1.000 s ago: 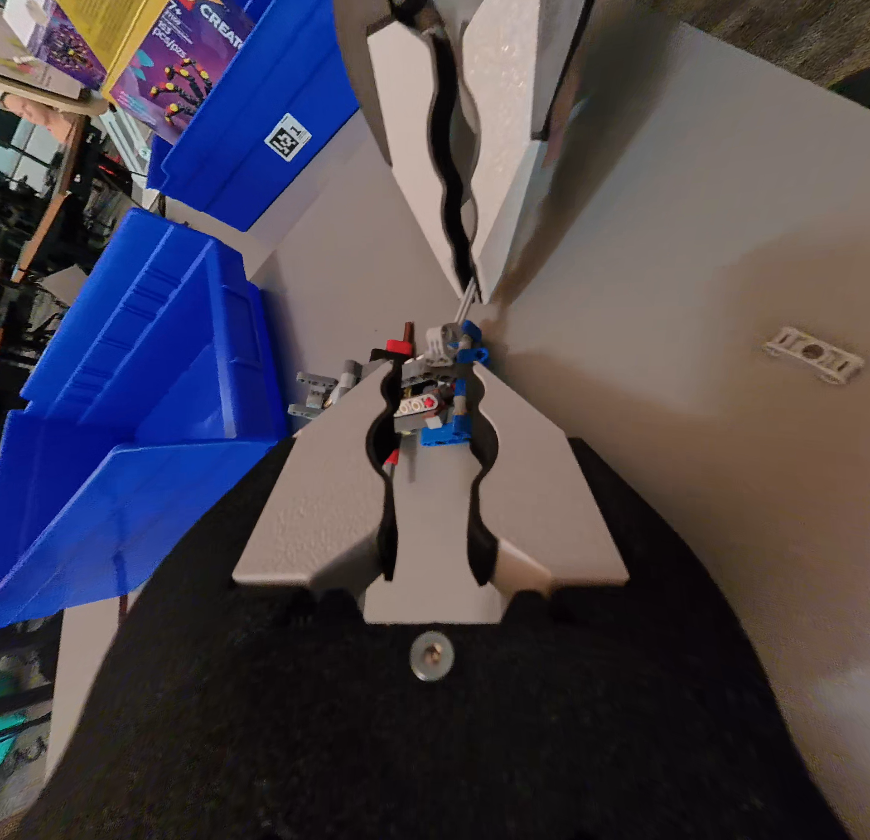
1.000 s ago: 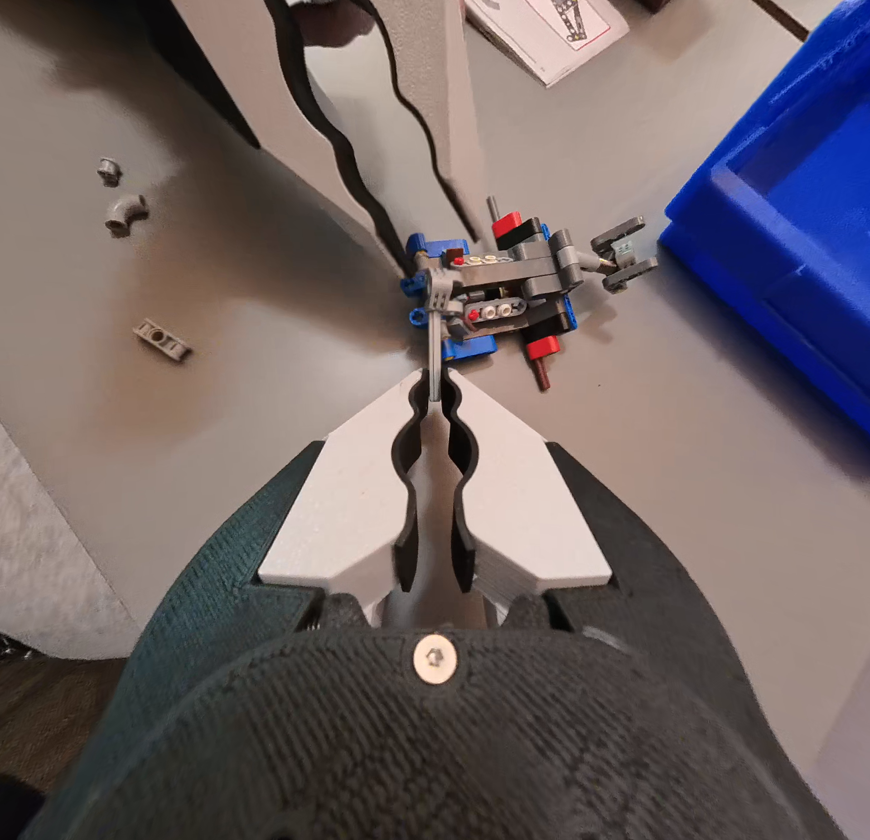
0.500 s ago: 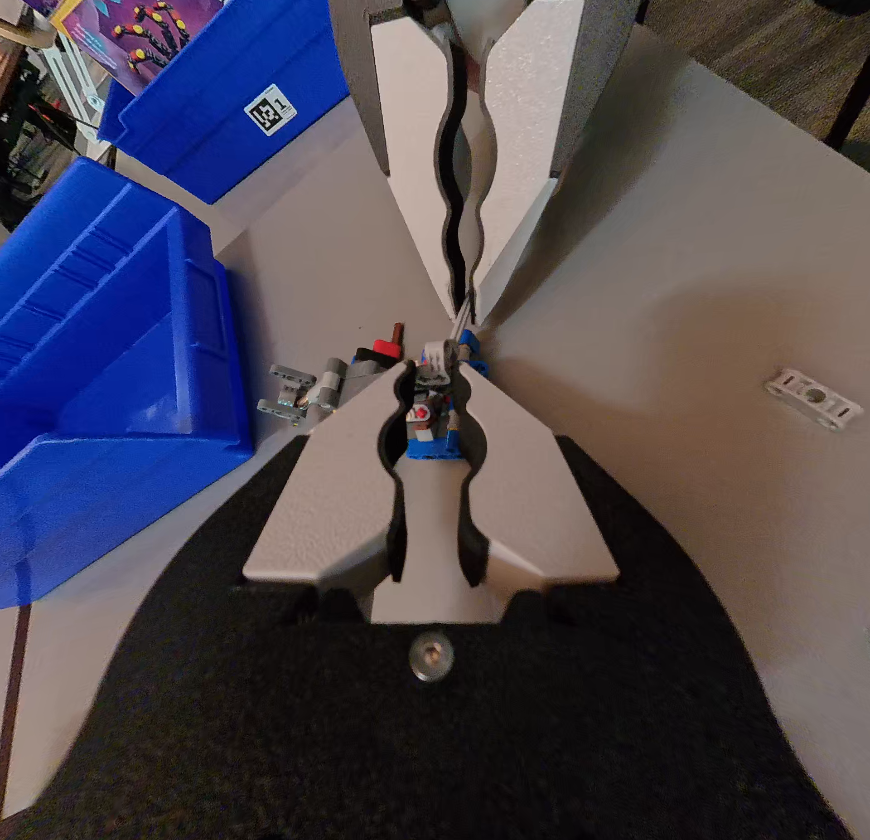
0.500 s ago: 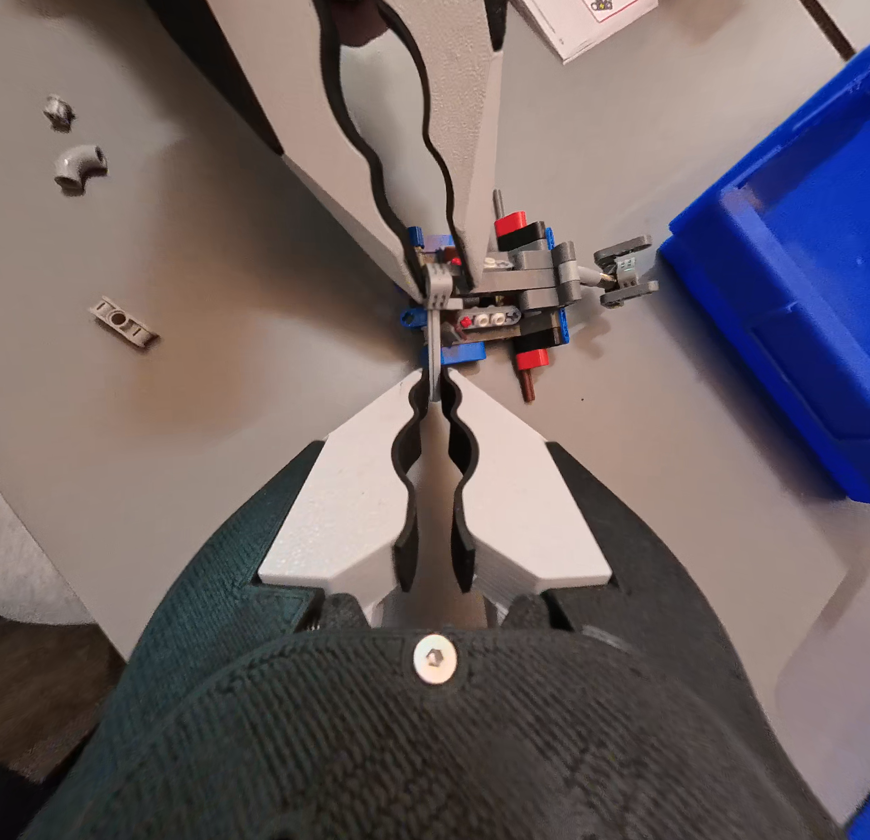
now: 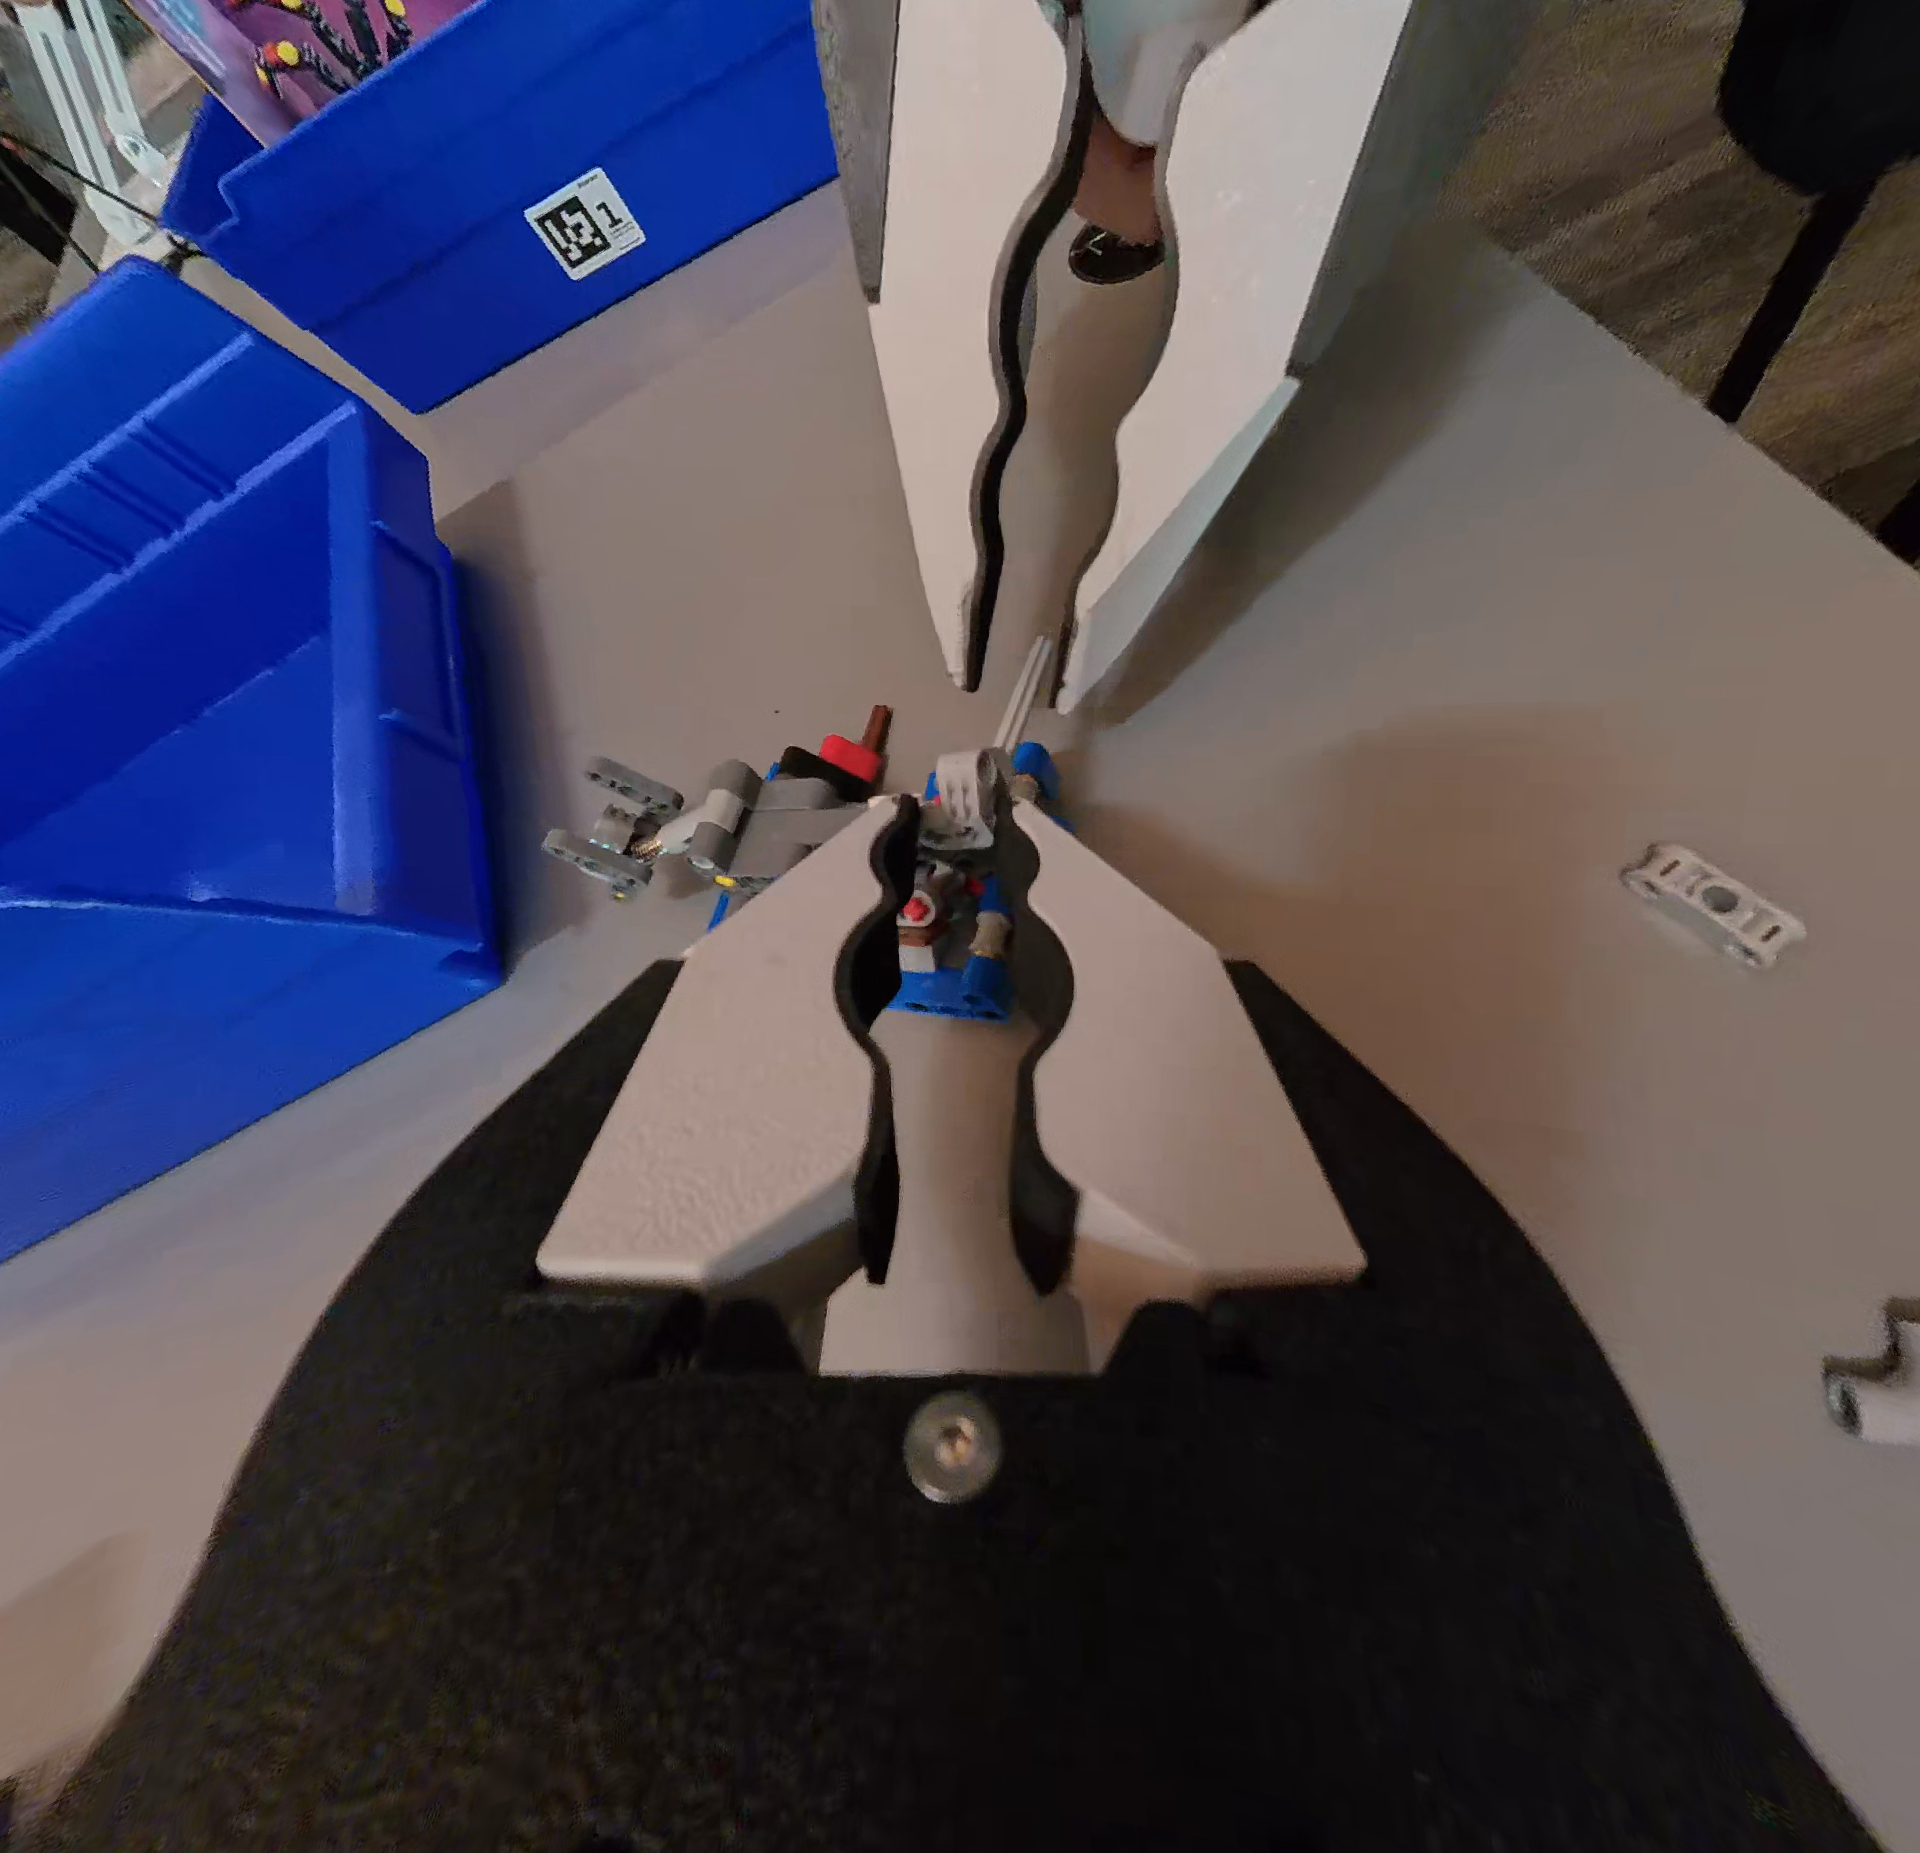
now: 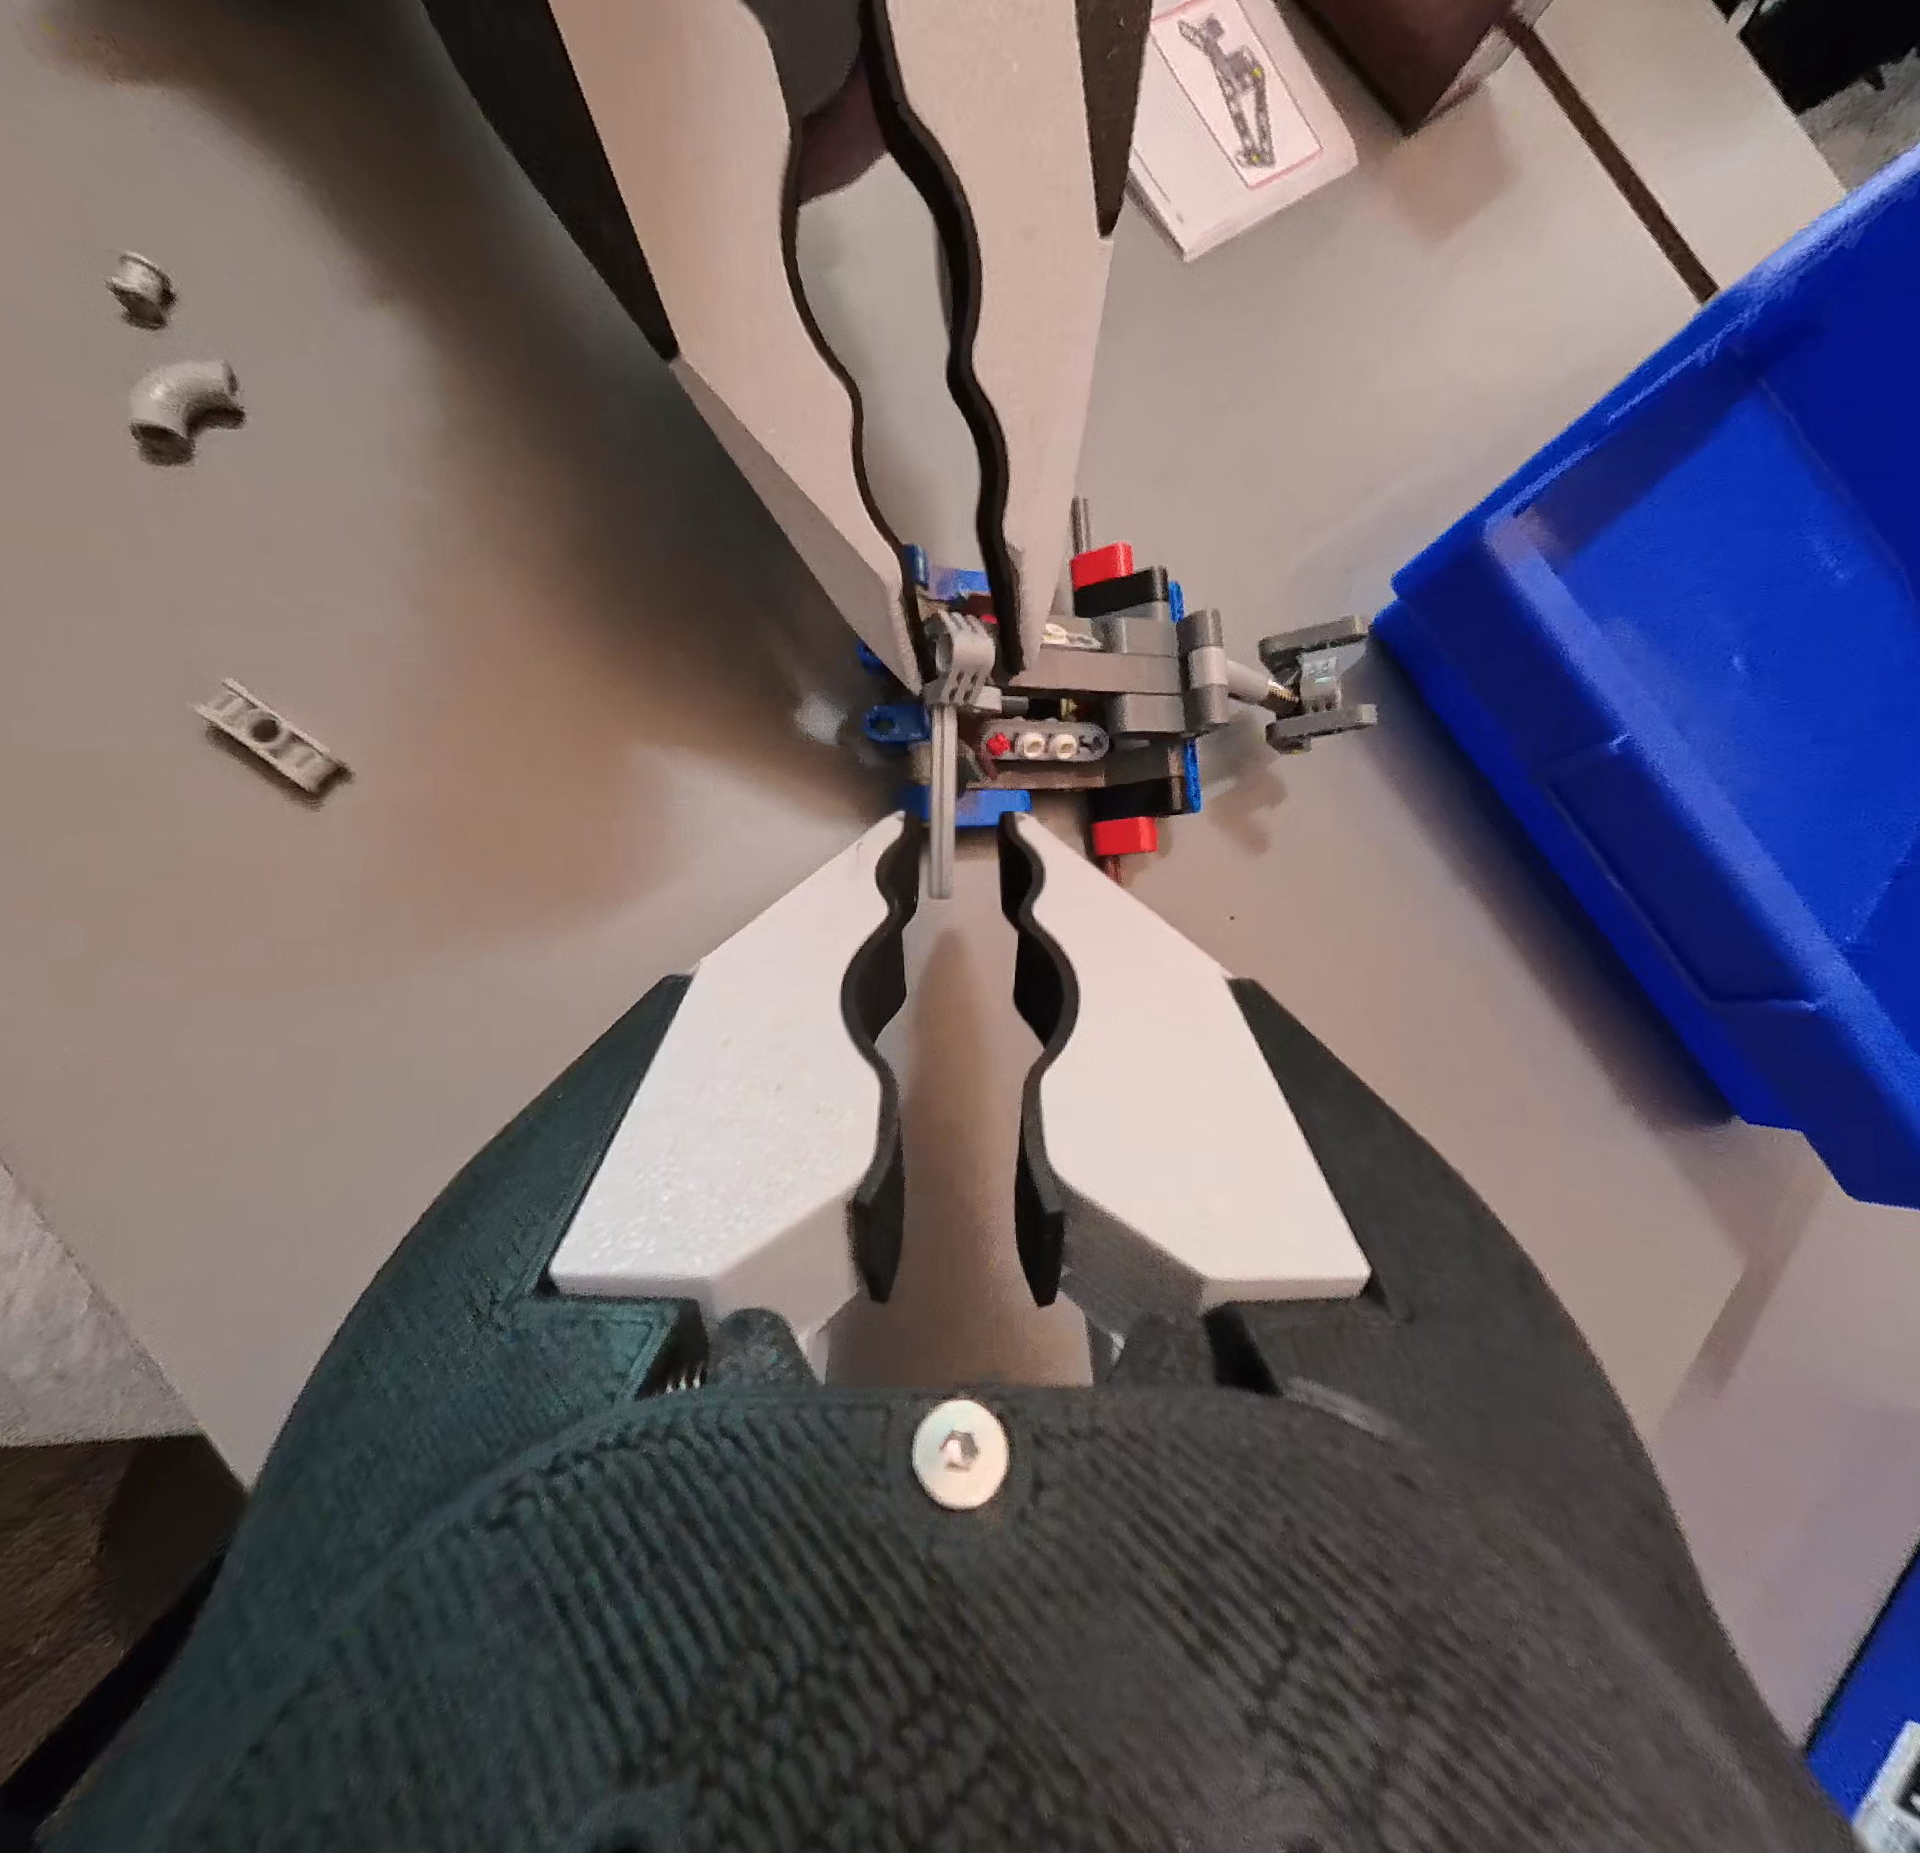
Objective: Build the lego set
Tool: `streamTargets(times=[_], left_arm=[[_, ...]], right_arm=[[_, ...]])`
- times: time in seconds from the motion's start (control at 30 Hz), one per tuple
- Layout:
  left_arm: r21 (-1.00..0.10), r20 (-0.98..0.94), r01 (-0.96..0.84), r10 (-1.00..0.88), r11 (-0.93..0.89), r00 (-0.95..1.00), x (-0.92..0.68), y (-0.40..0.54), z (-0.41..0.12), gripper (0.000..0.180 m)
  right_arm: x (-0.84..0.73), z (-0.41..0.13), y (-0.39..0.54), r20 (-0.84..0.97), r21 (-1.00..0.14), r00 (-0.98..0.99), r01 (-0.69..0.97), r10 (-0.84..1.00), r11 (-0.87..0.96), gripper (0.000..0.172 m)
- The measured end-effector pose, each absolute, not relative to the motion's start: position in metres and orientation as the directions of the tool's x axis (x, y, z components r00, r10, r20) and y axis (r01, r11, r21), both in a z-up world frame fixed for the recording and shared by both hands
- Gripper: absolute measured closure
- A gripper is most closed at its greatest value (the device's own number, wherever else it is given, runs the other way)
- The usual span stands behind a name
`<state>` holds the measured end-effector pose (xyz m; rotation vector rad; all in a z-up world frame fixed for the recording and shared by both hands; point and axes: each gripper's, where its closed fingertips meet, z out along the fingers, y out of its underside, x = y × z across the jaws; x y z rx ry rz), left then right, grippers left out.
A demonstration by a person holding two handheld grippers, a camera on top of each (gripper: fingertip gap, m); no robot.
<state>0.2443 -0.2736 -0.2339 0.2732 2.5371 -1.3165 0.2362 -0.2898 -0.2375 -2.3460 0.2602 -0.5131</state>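
Two grippers met at the brick model [image 6: 1132, 660]: my left gripper [image 5: 956, 816] clamped its blue end, while my right gripper [image 6: 951, 827] held its fingers apart around the grey rod [image 6: 940, 816].

Left gripper [image 5: 951, 816] pointed toward the right one, tips nearly meeting, jaws narrowed and pressing on a small brick model [image 5: 940, 899], right gripper [image 6: 956, 837] opposite, jaws parted, a thin grey axle [image 6: 940, 816] loose between its fingertips.
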Motion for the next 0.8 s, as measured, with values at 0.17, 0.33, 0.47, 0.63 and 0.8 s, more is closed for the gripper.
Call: streamTargets(times=[0.17,0.33,0.47,0.63,0.8], left_arm=[[-0.781,-0.33,0.303,0.05,0.546,-0.943,0.243,-0.273,-0.231,0.17],[-0.777,-0.329,0.294,0.038,0.557,-0.943,0.247,-0.27,-0.234,0.169],[-0.76,-0.34,0.302,0.043,0.575,-0.939,0.25,-0.266,-0.233,0.161],[-0.744,-0.372,0.335,0.057,0.578,-0.926,0.248,-0.264,-0.228,0.159],[-0.73,-0.406,0.357,0.051,0.583,-0.913,0.25,-0.267,-0.23,0.17]], right_arm=[[0.232,-0.242,-0.284,0.286,-0.669,0.913,-0.028,-0.292,-0.743,0.165],[0.24,-0.242,-0.284,0.331,-0.644,0.894,-0.018,-0.301,-0.765,0.17],[0.243,-0.245,-0.287,0.36,-0.596,0.881,-0.037,-0.308,-0.802,0.17],[0.241,-0.247,-0.283,0.35,-0.578,0.887,-0.047,-0.3,-0.815,0.17],[0.244,-0.248,-0.282,0.343,-0.564,0.878,-0.091,-0.333,-0.821,0.17]])
